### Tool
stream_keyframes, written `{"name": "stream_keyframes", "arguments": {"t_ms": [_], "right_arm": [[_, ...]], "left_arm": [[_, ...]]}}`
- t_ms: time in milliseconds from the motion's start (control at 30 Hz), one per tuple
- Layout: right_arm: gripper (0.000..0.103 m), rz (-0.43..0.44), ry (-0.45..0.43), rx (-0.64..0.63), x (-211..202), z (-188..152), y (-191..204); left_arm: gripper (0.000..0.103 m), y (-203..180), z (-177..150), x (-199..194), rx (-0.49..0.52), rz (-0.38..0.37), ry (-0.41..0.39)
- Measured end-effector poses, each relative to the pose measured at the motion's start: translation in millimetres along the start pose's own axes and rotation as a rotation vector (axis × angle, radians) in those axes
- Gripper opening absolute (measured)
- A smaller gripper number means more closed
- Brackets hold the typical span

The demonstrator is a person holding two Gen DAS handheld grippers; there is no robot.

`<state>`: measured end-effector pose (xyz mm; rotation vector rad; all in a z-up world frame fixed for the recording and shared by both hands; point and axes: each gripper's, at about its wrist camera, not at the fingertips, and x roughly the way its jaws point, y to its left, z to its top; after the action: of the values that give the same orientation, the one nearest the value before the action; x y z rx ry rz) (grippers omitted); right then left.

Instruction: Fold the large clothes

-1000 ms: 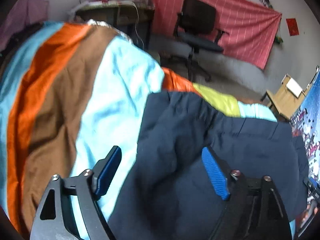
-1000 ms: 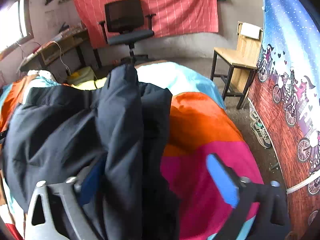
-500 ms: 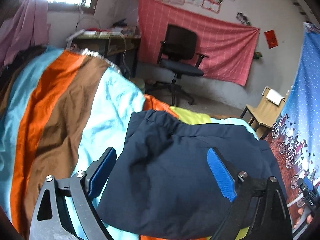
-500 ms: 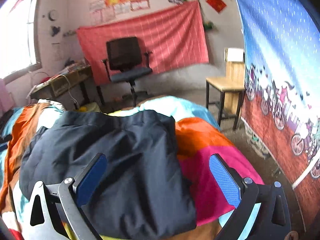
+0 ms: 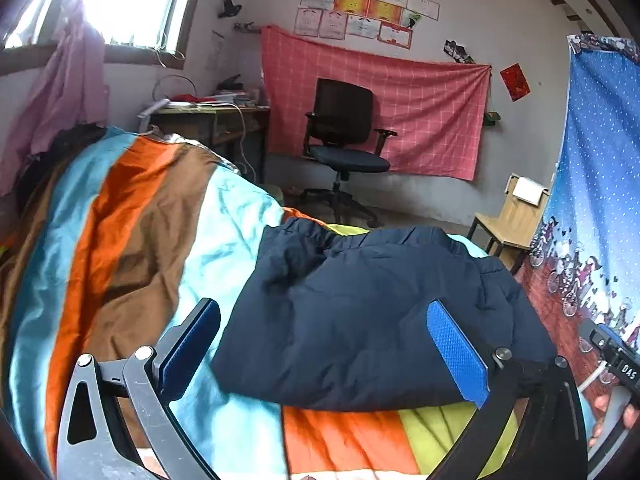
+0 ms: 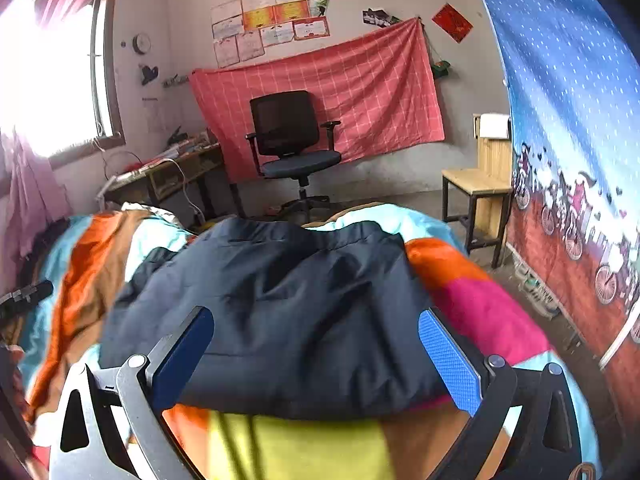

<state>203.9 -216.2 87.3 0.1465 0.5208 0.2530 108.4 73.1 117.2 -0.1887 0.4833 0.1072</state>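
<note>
A dark navy padded jacket (image 5: 372, 312) lies folded in a compact bundle on the striped bedspread (image 5: 132, 240). It also shows in the right wrist view (image 6: 288, 304). My left gripper (image 5: 324, 344) is open and empty, held above and in front of the jacket's near left edge. My right gripper (image 6: 316, 352) is open and empty, held above the jacket's near edge. Neither gripper touches the cloth.
The bed's multicoloured spread (image 6: 472, 304) reaches all around the jacket. A black office chair (image 5: 344, 140) stands beyond the bed before a red wall cloth. A desk (image 5: 208, 120) is at the back left, a wooden chair (image 6: 476, 184) and a blue curtain (image 6: 568, 140) at the right.
Both grippers let go of the jacket and pulled back and up. The jacket, bunched and lifted a second ago, now lies flat and folded on the bed.
</note>
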Motion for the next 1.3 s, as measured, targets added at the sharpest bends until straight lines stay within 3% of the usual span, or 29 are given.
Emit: {"name": "stream_keyframes", "arguments": {"t_ms": [167,500,700,1300], "right_arm": [[0.103,0.005,-0.007,-0.034,-19,-7,16],[0.103,0.010,-0.017,-0.081,-50,-31,29],[0.103,-0.036,-0.048,-0.070,-68,-49,31],[0.103,0.008,-0.014,-0.072,-72,-85,36]], "left_arm": [[0.101,-9,-15,-7,0.032,-0.001,0.035],[0.102,-34,-59,-27,0.116,0.001,0.021],[0.102,-36,-87,-28,0.156,0.001,0.053],[0.102,-21,-116,-40,0.173,0.006,0.014]]}}
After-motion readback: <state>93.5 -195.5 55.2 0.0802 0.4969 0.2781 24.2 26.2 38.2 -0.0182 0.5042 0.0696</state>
